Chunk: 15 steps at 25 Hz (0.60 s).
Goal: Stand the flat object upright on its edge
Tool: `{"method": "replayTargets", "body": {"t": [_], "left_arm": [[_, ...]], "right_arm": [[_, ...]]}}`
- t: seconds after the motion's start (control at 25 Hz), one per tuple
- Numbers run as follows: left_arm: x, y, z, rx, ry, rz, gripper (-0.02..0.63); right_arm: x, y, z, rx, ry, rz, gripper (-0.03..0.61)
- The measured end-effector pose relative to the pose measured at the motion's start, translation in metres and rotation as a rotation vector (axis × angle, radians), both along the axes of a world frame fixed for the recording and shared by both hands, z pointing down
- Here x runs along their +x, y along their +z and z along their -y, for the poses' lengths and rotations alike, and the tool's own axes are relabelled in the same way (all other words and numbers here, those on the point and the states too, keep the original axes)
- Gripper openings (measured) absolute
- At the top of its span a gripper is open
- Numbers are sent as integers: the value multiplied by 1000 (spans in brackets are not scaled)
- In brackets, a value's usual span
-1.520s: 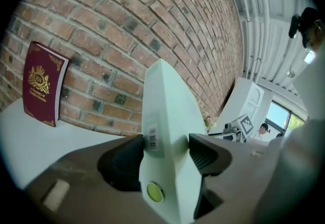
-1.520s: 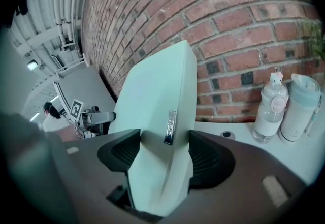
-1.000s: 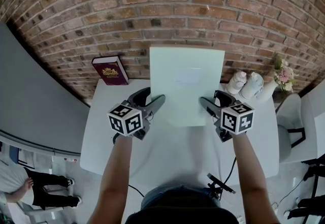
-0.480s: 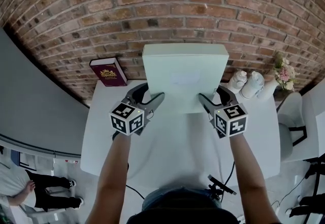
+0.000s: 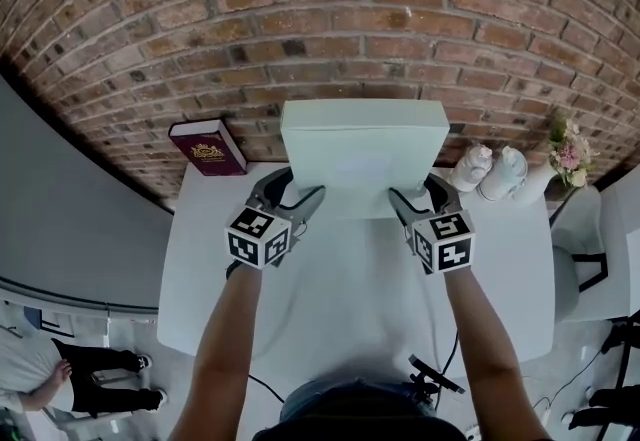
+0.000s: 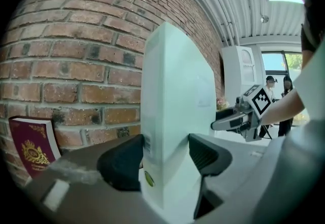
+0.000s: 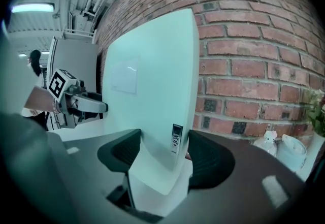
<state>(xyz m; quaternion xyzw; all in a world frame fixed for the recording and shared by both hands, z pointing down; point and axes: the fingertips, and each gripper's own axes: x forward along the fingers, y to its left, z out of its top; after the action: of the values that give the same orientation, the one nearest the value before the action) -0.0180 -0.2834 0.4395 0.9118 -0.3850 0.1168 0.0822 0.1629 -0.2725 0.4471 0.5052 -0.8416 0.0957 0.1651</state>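
While we look down from the head view, the pale green flat box [image 5: 363, 154] stands upright on a long edge above the far part of the white table [image 5: 350, 309], its broad face towards us and its narrow top edge showing. It sits just in front of the brick wall [image 5: 320, 29], between the 2 grippers. We cannot tell whether its lower edge rests on the tabletop or hangs just over it.

The left gripper [image 5: 298, 191] clamps the box's left end; in the left gripper view both dark pads press against the 2 broad faces, spread only as wide as the box is thick. The right gripper [image 5: 417, 194] grips the right end the same way, 1 pad on each face, near a small printed label on the narrow side.

Left of the box, a maroon book [image 5: 208, 147] with a gold crest leans against the wall. On the right, 2 white figurines [image 5: 490, 169] stand near a small bunch of flowers [image 5: 568, 151].
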Motion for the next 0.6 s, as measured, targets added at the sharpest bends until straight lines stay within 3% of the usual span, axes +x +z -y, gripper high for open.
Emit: {"method": "replayTargets", "body": {"t": [0.6], "left_arm": [[16,56,46,-67,-15,65,287]], "right_arm": [[16,53,44,-44,26,-51,291]]}}
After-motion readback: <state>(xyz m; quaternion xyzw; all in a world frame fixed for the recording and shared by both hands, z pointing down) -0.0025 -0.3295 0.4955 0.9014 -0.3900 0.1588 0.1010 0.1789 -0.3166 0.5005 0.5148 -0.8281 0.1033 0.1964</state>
